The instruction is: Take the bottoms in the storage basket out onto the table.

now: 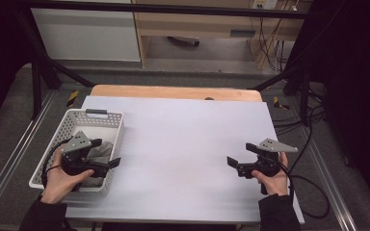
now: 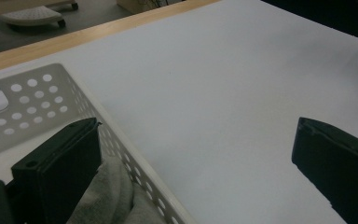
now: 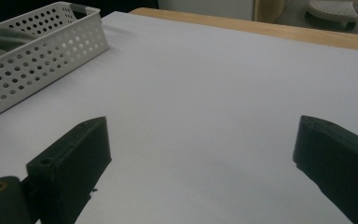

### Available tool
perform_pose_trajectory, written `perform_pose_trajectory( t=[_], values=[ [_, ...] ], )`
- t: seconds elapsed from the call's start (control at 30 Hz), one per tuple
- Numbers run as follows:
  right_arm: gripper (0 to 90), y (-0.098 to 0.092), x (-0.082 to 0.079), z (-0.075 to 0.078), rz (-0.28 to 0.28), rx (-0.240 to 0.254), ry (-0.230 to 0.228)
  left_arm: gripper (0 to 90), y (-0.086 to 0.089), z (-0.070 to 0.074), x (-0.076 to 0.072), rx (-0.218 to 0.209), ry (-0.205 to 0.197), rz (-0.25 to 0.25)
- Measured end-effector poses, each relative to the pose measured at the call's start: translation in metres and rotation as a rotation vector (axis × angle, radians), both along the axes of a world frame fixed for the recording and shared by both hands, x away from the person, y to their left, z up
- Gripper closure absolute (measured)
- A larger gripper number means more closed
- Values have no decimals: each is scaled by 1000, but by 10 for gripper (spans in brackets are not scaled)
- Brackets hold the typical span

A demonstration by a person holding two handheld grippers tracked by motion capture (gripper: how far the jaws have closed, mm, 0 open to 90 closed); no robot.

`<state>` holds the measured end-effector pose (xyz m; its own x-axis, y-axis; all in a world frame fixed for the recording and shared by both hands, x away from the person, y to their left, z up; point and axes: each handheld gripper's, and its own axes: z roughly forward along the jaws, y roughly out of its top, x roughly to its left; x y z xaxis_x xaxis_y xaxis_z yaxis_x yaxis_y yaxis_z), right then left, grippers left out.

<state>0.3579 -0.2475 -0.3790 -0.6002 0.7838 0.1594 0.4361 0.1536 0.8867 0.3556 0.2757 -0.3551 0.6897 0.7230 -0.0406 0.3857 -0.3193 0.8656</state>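
Note:
A white perforated basket (image 1: 72, 113) stands at the table's left side with a grey cloth (image 1: 104, 150) lying in it. My left gripper (image 1: 106, 153) hovers over the basket's right wall, open wide and holding nothing. In the left gripper view its gripper (image 2: 196, 123) straddles the basket rim (image 2: 121, 140): one jaw is inside above the cloth (image 2: 112, 196), the other over the bare table. My right gripper (image 1: 241, 154) is at the table's right side, open and empty, and points left toward the basket. In the right gripper view that gripper (image 3: 203, 120) has white tabletop between its jaws.
The white table surface (image 1: 183, 139) stretches between the two grippers. Its wooden back edge (image 1: 173, 91) borders the floor beyond. The basket (image 3: 51, 51) with the cloth (image 3: 0, 37) appears far off at the upper left of the right gripper view. Black frame bars rise around the table.

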Motion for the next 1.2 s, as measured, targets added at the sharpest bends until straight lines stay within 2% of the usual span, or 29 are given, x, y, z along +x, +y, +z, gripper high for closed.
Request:
perform_pose_trajectory(
  t=[0.5, 0.67, 1.03, 1.2],
  values=[
    [42, 0, 0, -1, -3, -2, 2, 16, 1, 3, -1, 6, -3, -3],
    [32, 2, -1, -1, -16, -13, -15, 16, 3, 4, -1, 2, -3, 1],
    [36, 1, -1, -1, -17, -8, -20, 16, 8, 6, -2, 0, -1, 5],
    [35, 1, -1, -1, -14, -7, -10, 16, 11, 7, -4, 19, 8, 8]
  ],
)
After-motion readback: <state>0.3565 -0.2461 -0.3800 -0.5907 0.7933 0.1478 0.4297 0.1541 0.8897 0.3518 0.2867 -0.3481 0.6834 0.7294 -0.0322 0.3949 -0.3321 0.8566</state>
